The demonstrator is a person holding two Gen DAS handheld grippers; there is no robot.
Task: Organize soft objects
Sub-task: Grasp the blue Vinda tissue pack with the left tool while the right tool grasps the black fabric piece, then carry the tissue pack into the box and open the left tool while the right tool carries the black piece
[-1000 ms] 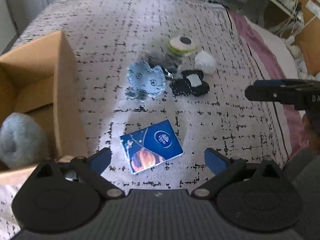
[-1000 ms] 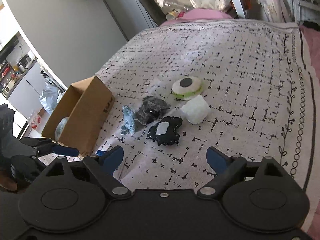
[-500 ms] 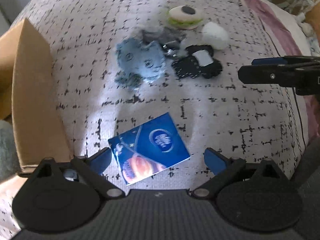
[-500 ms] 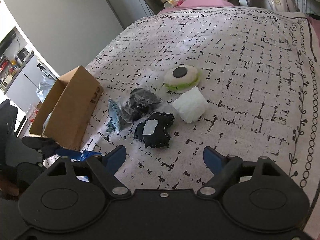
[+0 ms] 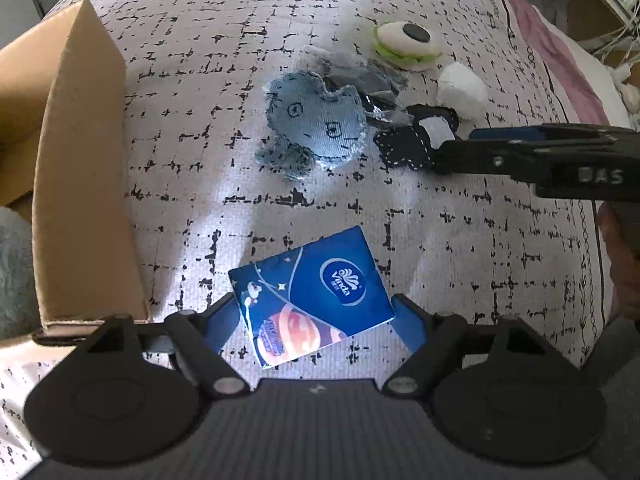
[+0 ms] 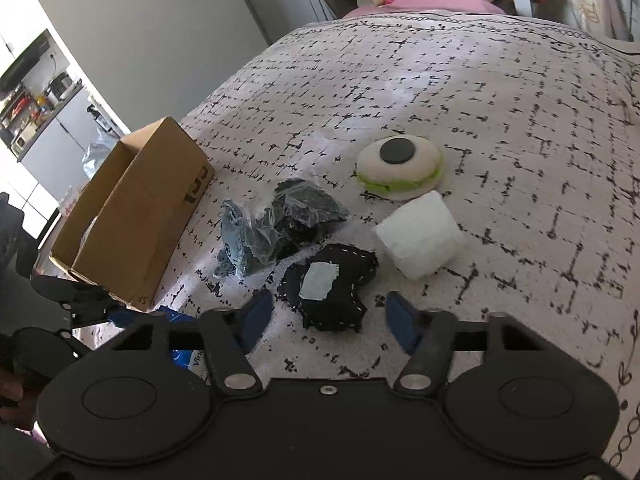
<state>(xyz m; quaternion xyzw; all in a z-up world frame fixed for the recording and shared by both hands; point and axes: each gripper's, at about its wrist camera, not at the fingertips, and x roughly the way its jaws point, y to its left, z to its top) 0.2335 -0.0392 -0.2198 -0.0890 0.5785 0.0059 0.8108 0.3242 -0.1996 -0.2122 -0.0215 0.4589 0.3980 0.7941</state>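
My left gripper (image 5: 312,322) is open, its fingers on either side of a blue tissue pack (image 5: 310,294) lying on the patterned bedspread. My right gripper (image 6: 326,316) is open, its fingers flanking a black felt toy (image 6: 330,284) with a pale patch; the toy also shows in the left wrist view (image 5: 416,138). A light blue denim toy (image 5: 316,120), a clear-bagged dark toy (image 6: 300,212), a white block (image 6: 420,234) and a white-and-green eye-shaped plush (image 6: 400,168) lie close by.
An open cardboard box (image 5: 80,168) stands at the left with a grey plush (image 5: 16,272) inside; it also shows in the right wrist view (image 6: 136,208). The bed's edge and a pink sheet (image 5: 560,56) are to the right. Cluttered shelves stand behind.
Both grippers have moved forward and down. The left now straddles the tissue pack, and the right now straddles the black felt toy. Both stay open.
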